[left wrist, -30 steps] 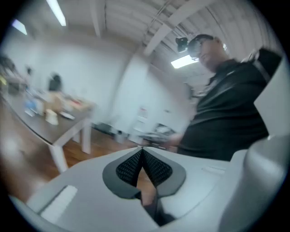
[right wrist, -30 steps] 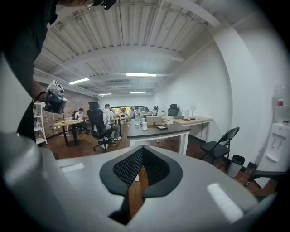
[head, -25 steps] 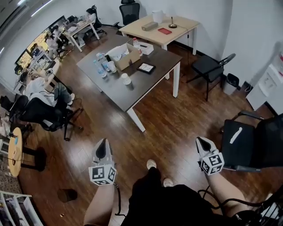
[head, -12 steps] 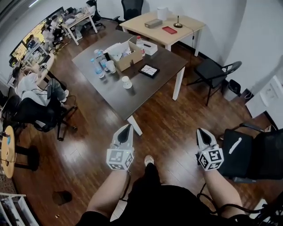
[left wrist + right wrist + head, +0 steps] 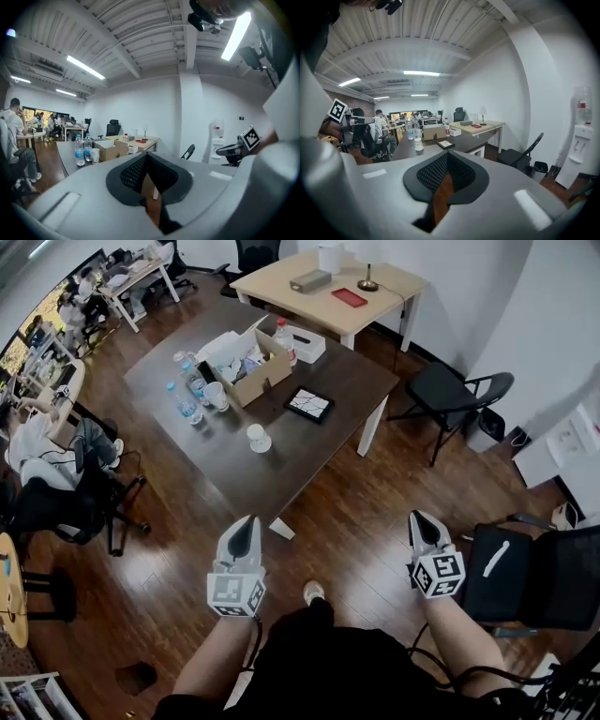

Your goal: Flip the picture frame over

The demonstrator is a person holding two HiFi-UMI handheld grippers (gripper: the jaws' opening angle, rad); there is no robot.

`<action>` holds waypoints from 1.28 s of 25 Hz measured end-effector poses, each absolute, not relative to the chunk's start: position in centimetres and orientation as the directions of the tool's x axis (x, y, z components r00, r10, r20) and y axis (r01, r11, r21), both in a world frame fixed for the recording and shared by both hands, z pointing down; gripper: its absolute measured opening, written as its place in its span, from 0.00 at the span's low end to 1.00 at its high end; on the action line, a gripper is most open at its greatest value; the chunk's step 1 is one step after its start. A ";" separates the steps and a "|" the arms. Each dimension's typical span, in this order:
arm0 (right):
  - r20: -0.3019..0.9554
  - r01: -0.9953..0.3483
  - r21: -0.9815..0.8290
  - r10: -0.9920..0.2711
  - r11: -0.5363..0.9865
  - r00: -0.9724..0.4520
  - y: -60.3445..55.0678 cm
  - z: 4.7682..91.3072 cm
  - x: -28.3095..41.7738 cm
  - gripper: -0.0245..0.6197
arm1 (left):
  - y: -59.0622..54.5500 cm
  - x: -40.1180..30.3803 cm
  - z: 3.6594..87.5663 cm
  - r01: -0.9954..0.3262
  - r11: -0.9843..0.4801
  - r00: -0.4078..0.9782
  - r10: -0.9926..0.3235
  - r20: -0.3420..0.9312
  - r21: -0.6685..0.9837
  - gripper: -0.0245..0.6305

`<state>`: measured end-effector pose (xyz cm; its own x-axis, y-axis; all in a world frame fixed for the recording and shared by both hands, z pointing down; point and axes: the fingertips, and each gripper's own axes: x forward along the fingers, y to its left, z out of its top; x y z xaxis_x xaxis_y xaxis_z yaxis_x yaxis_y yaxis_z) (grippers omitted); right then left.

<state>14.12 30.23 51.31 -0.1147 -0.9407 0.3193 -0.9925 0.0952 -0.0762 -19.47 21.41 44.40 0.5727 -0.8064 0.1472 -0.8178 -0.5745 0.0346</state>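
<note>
The picture frame [image 5: 308, 404], dark-rimmed with a pale picture, lies flat near the right edge of the dark table [image 5: 328, 442]; it also shows in the right gripper view [image 5: 446, 144]. Both grippers hang over the wooden floor, well short of the table. My left gripper [image 5: 246, 524] points at the table's near corner, jaws shut and empty [image 5: 145, 158]. My right gripper [image 5: 418, 518] is off to the right, also shut with nothing in it [image 5: 446, 158].
On the table stand a cardboard box [image 5: 246, 362], water bottles [image 5: 187, 395], a paper cup [image 5: 256, 437] and a tissue box [image 5: 306, 343]. A light wooden desk [image 5: 328, 292] is behind, a folding chair [image 5: 450, 390] to the right, a black chair [image 5: 525, 573] beside my right gripper. People sit at left.
The table and frame have come nearer as the person walks toward them. Both grippers moved forward with the body and stayed shut; the left one shifted inward, then slightly back.
</note>
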 end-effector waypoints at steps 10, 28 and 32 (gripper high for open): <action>0.274 -0.992 -0.066 -0.954 0.110 -0.124 20.4 50.4 12.1 0.04 | 9.1 -20.7 39.2 -0.864 -0.503 0.504 -0.864 -0.008 -0.016 0.04; 0.344 -0.886 -0.012 -0.830 0.464 -0.440 -6.4 50.2 16.2 0.04 | -4.9 -16.0 42.3 -0.944 -0.325 0.330 -0.932 0.150 0.055 0.04; 0.410 -0.814 -0.046 -0.732 0.580 -0.544 -11.1 52.2 14.7 0.04 | -7.9 -16.5 40.6 -0.967 -0.252 0.255 -0.959 0.126 0.041 0.04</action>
<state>14.73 -11.12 52.24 -0.5444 -0.7316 0.4103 -0.8137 0.5795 -0.0461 -16.47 -7.85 40.59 0.2547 -0.9587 0.1262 -0.9670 -0.2516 0.0405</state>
